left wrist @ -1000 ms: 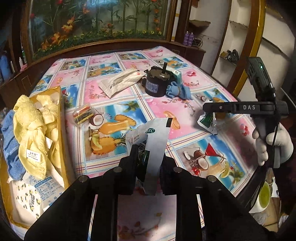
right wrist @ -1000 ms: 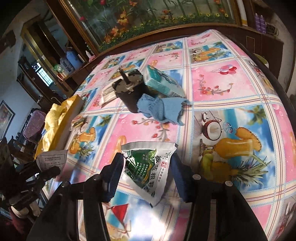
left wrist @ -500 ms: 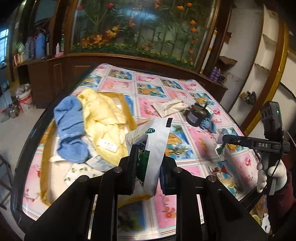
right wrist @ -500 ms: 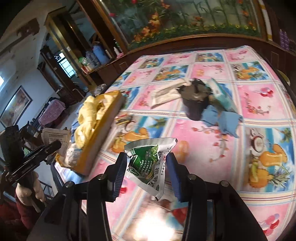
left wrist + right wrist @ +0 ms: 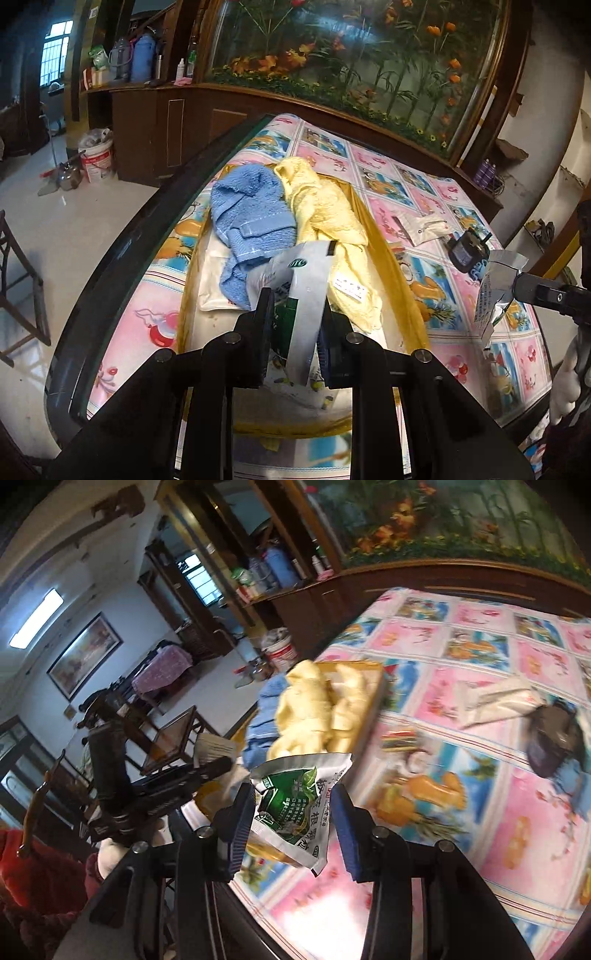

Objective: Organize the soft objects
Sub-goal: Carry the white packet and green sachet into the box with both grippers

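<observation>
My left gripper point(image 5: 295, 332) is shut on a white-and-green sachet point(image 5: 306, 291) and holds it above the yellow tray point(image 5: 384, 254). The tray holds a blue towel point(image 5: 247, 221), a yellow cloth point(image 5: 325, 210) and white packets. My right gripper point(image 5: 291, 819) is shut on a green-and-white sachet point(image 5: 295, 805), held in the air over the table's edge near the tray point(image 5: 373, 701). The right gripper and its sachet point(image 5: 495, 291) show at the right of the left wrist view. The left gripper point(image 5: 207, 771) shows at the left of the right wrist view.
On the patterned tablecloth point(image 5: 417, 195) lie a white pouch point(image 5: 424, 229), a black motor point(image 5: 465, 254) with a blue cloth point(image 5: 576, 779), and a small striped packet point(image 5: 399, 738). Wooden cabinets point(image 5: 166, 122) stand behind; the floor with a white bucket point(image 5: 96, 158) lies left.
Both grippers have swung left with their sachets, from over the table's middle to the tray. The left sachet now hangs over the tray's contents.
</observation>
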Demonstrator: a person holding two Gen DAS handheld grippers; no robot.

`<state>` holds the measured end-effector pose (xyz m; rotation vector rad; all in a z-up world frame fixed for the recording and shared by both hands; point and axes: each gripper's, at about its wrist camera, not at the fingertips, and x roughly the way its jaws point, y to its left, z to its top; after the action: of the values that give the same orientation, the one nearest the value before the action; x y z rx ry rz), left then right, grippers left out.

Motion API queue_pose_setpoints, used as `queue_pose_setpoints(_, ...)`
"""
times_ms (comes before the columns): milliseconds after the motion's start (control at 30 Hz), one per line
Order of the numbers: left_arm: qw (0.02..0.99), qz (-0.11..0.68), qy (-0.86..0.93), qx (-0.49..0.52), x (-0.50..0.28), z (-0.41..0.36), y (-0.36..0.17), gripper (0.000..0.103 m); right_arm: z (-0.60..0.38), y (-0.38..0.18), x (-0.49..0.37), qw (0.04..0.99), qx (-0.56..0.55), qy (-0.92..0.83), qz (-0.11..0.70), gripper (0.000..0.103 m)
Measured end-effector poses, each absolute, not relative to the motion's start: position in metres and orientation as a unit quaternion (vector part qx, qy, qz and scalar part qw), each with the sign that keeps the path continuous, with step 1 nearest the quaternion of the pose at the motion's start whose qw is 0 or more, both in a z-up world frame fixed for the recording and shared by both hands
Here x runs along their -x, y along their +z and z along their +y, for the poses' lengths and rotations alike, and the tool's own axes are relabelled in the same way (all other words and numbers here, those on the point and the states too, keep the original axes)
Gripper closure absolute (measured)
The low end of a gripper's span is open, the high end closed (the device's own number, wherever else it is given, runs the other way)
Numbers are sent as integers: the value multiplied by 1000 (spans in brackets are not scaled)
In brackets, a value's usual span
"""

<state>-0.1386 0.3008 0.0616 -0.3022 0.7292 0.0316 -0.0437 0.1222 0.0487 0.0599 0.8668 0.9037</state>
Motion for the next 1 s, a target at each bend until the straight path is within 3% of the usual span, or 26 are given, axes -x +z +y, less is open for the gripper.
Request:
queue_pose_setpoints(67, 922, 358, 20, 150, 137, 306, 59, 78, 142, 43, 42, 801, -18, 431, 415, 61)
queue_pose_setpoints(167, 921, 354, 25, 161, 138, 313, 58, 53, 166, 29, 38, 788, -7, 437, 434, 61)
queue_pose_setpoints(200, 922, 351, 27, 164, 140, 315, 59, 52, 173, 25, 37, 785, -2, 437, 440, 61)
queue_pose_setpoints(400, 921, 345, 38, 175, 146, 323, 62, 50, 191, 7, 30, 783, 10, 419, 459, 55)
queue_pose_setpoints(500, 927, 335, 63, 158, 151, 320, 67, 40, 189, 7, 29, 788, 6, 415, 455, 53)
queue_pose_setpoints(1000, 947, 277, 164, -3, 173, 252, 103, 39, 120, 15, 38, 808, -65, 394, 433, 44)
